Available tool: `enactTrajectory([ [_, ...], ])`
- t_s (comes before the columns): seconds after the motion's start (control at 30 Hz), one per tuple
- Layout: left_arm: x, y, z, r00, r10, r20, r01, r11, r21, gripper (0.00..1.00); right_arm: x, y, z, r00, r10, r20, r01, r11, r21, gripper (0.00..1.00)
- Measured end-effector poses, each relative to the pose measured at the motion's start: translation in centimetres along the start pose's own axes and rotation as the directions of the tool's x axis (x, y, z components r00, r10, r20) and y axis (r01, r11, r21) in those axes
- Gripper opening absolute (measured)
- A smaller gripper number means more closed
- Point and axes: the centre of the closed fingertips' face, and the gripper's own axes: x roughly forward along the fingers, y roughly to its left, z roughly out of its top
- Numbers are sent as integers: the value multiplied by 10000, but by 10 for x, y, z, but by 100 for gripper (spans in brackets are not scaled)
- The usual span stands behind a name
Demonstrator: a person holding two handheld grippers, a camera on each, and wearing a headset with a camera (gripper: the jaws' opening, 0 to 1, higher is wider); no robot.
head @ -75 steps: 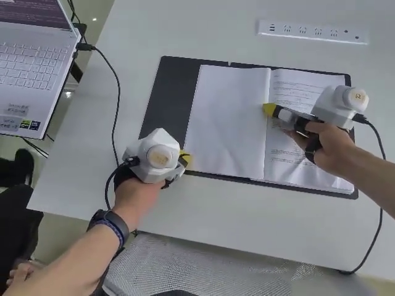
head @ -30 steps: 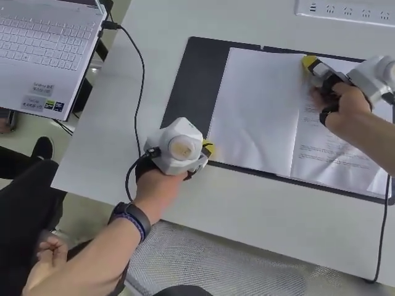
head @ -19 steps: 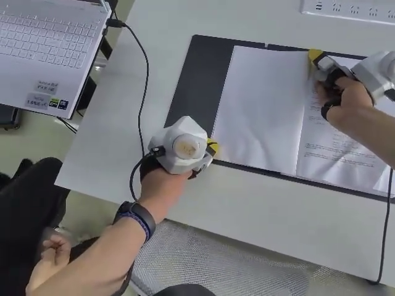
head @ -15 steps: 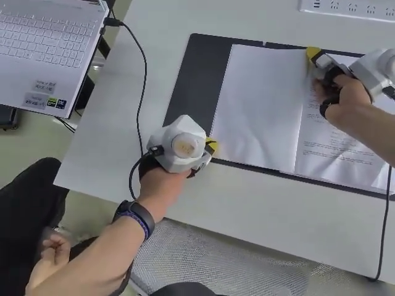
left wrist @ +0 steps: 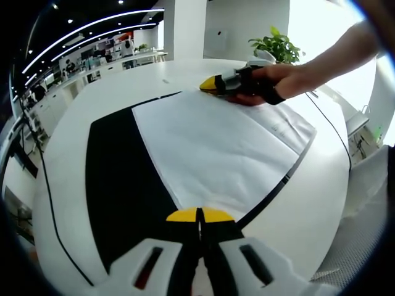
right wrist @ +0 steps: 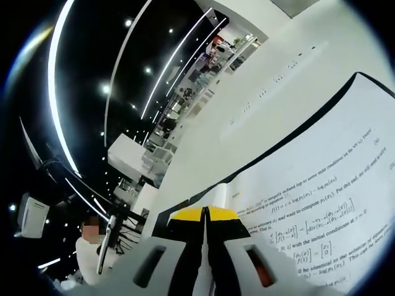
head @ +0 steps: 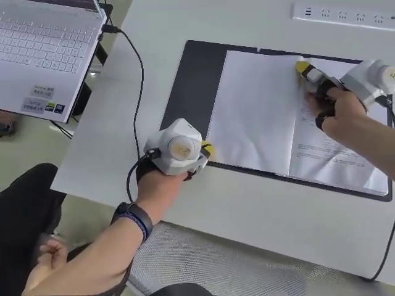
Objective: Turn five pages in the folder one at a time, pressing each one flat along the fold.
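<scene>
A black folder (head: pixel 192 86) lies open on the white table, with a blank turned page (head: pixel 256 111) on the left and a printed page (head: pixel 333 145) on the right. My right gripper (head: pixel 302 67) is shut, its yellow tips resting at the top of the fold between the two pages; in its own view the right gripper (right wrist: pixel 204 214) presses on the printed page (right wrist: pixel 308 209). My left gripper (head: pixel 207 150) is shut and rests on the bottom left corner of the blank page; the left gripper (left wrist: pixel 199 215) sits at the edge of the blank page (left wrist: pixel 216 148).
An open laptop (head: pixel 43 49) stands at the far left, with a black cable (head: pixel 137 80) running past the folder's left side. A white power strip (head: pixel 342 15) lies at the back. The table's front edge (head: pixel 247 240) runs close below the folder.
My right gripper has slid from the middle of the fold up to its top end. The left gripper has stayed on the page's bottom left corner. The head camera has shifted.
</scene>
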Motion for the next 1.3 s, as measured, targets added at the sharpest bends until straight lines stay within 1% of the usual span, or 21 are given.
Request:
enactTrajectory([
  [0.13,1,0,0,10000,-32,1,32,10000,-3,0,-11,8,-9,9997,121,-233,-123,9999,-107,0],
  [0.3,1,0,0,10000,-51,36,51,10000,-37,0,-28,17,-23,9983,312,-485,-314,9995,-38,0],
  [0.33,1,1,0,10000,-64,57,65,10000,-75,0,-32,21,-26,9975,396,-583,-397,9992,6,0],
  [0.37,1,1,-1,9999,-77,67,78,9999,-97,0,-34,23,-28,9971,416,-643,-419,9991,-32,0],
  [0.4,1,1,-1,9999,-94,84,95,9999,-121,0,-32,21,-26,9962,431,-757,-442,9990,-121,0],
  [0.43,1,1,-1,9999,-104,93,105,9999,-131,0,-33,22,-27,9958,445,-803,-458,9988,-151,0],
  [0.57,2,1,-1,9998,-154,108,156,9997,-164,0,-48,35,-40,9940,554,-945,-583,9979,-281,0],
  [0.6,2,1,-1,9998,-164,99,165,9998,-149,0,-54,39,-44,9933,619,-972,-643,9977,-219,0],
  [0.63,2,1,-1,9998,-170,87,171,9998,-129,0,-57,42,-47,9925,689,-1014,-714,9972,-212,0],
  [0.67,2,2,-1,9998,-168,79,169,9998,-125,0,-63,47,-53,9906,812,-1099,-856,9957,-362,0],
  [0.77,2,2,-2,9999,-145,86,146,9997,-175,0,-75,55,-64,9863,1028,-1291,-1103,9925,-520,0],
  [0.83,2,1,-1,9999,-133,90,135,9997,-185,0,-83,57,-70,9845,1118,-1352,-1202,9912,-555,0],
  [0.93,2,1,-1,9999,-142,82,143,9997,-191,0,-92,55,-78,9815,1215,-1481,-1316,9895,-604,0],
  [1.03,1,1,-1,9998,-153,87,155,9996,-224,0,-103,56,-90,9752,1373,-1735,-1502,9866,-634,0],
  [1.23,1,1,-1,9998,-135,136,139,9994,-305,0,-119,57,-104,9734,1376,-1832,-1507,9868,-594,0],
  [1.3,1,1,-1,9998,-124,135,129,9993,-347,0,-125,58,-111,9702,1424,-1962,-1579,9853,-655,0],
])
